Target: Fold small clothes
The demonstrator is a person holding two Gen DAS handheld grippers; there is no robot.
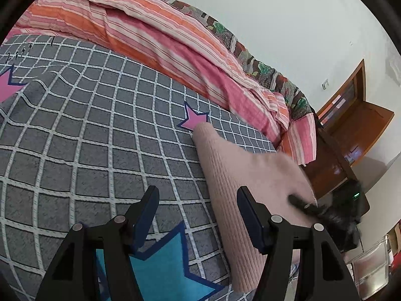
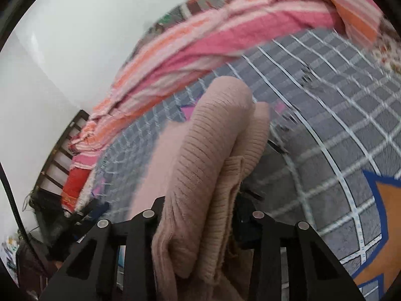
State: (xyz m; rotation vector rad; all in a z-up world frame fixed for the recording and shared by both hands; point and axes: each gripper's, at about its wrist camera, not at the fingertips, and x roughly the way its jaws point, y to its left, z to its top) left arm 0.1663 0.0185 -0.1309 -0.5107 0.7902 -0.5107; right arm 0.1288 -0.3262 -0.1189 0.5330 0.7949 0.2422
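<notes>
A pale pink ribbed knit garment (image 1: 240, 175) lies on the grey checked bedspread (image 1: 87, 138), and its right corner is lifted. In the left wrist view my left gripper (image 1: 198, 198) stands open over the bedspread with nothing between its fingers; its right finger rests at the garment's left edge. The right gripper (image 1: 313, 207) shows blurred at the lifted corner. In the right wrist view the garment (image 2: 210, 138) is bunched in thick folds that fill the gap of my right gripper (image 2: 200, 200), which is shut on it. The fabric hides its fingertips. The left gripper (image 2: 82, 213) is a dark blur at lower left.
A pink and orange striped quilt (image 1: 163, 37) is heaped along the bed's far side, with a floral blanket (image 1: 250, 60) behind it. A wooden door (image 1: 351, 115) stands at the right by the white wall. Clear plastic boxes (image 1: 371, 263) sit at lower right. A slatted wooden rail (image 2: 62, 150) shows left.
</notes>
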